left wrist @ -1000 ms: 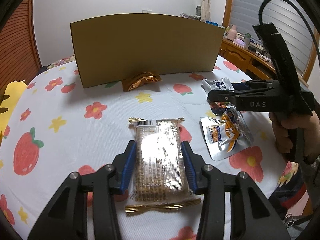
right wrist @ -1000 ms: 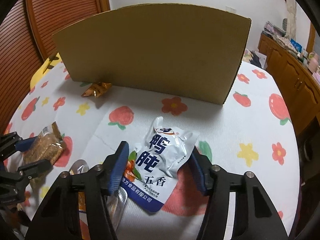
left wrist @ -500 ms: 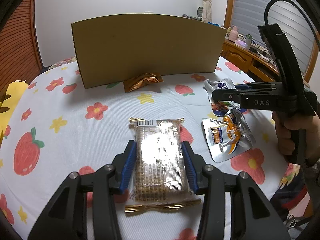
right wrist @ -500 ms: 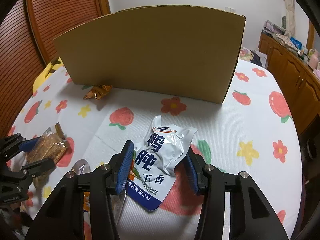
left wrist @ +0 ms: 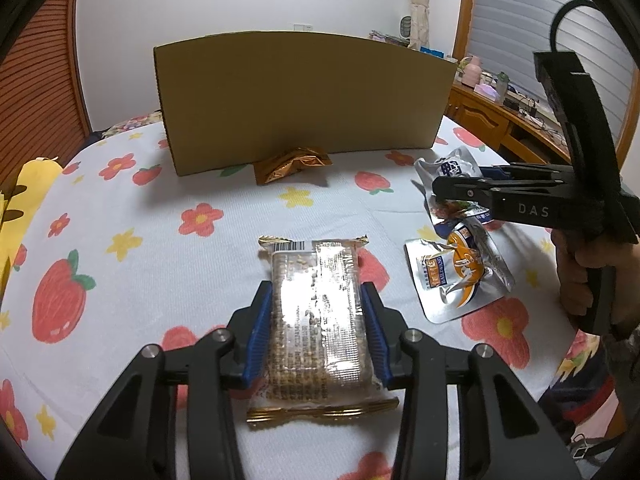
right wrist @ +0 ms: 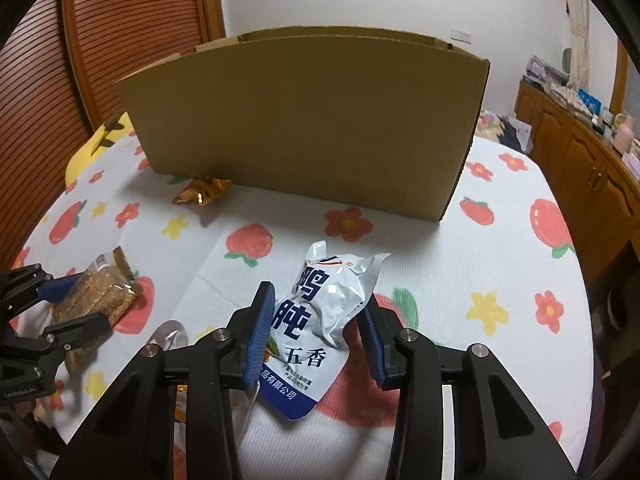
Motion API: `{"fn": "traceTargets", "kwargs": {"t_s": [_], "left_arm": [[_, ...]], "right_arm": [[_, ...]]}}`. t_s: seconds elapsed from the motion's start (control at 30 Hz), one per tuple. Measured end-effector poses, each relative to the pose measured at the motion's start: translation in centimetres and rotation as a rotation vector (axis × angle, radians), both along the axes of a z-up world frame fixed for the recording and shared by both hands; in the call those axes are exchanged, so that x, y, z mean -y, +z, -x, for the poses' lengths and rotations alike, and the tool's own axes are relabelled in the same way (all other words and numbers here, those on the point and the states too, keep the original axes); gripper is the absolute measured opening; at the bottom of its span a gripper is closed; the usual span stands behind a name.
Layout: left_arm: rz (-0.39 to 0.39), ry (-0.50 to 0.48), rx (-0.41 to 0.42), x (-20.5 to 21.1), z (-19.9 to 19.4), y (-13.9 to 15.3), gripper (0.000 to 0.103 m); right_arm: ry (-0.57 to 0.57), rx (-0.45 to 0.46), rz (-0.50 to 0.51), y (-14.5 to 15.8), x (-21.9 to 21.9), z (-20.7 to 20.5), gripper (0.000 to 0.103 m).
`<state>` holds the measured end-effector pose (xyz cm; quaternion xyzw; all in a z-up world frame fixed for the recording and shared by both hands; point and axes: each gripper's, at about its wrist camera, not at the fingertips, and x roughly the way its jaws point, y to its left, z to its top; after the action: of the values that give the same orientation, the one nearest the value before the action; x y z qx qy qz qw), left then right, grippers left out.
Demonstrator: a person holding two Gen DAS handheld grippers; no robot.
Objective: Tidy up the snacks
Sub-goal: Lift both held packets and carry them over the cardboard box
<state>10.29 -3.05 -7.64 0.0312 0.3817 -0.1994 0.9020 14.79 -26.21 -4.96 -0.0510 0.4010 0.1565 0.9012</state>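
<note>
Left side first: left gripper [left wrist: 316,328] straddles the clear-wrapped rectangular brown grain bar with gold crimped ends [left wrist: 318,320]. Blue pads [left wrist: 260,332] press both long edges, so it is clamped on the bar. The bar's long axis runs straight out along the fingers, its far end toward the box, and it lies flat on the white tablecloth printed with strawberries and flowers [left wrist: 120,248].

Middle: small crumpled gold-foil snack packet [left wrist: 290,164] lies touching the base of the tall brown cardboard box [left wrist: 304,96], well apart from both grippers. The box top is open, flaps just visible in the right wrist view; its inside is hidden, so its contents cannot be told.

Right: silver pouch with orange and blue print [left wrist: 460,276] lies loose on the cloth, between the two grippers. Right gripper [right wrist: 316,332] has just been closing on the white and blue foil pouch with large Chinese characters [right wrist: 320,320]; the pouch is pinched and buckled between the pads, so gripped. Its long axis also points toward the box, tilted slightly right.

Judgement: the box lies straight ahead of both held snacks; lift clear of the front wall before dropping.
</note>
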Motion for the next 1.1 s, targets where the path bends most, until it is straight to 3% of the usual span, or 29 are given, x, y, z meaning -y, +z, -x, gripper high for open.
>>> {"fn": "traceTargets", "kwargs": {"t_s": [0.03, 0.07, 1.1], "left_arm": [[0.001, 0.002, 0.000, -0.1, 0.0, 0.0, 0.042], [0.001, 0.003, 0.001, -0.1, 0.1, 0.1, 0.042], [0.033, 0.062, 0.102, -1.8, 0.5, 3.2, 0.041]], "right_arm": [[0.003, 0.003, -0.005, 0.1, 0.0, 0.1, 0.038], [0.007, 0.006, -0.013, 0.1, 0.1, 0.2, 0.030], [-0.022, 0.097, -0.080, 2.6, 2.5, 4.8, 0.030]]}}
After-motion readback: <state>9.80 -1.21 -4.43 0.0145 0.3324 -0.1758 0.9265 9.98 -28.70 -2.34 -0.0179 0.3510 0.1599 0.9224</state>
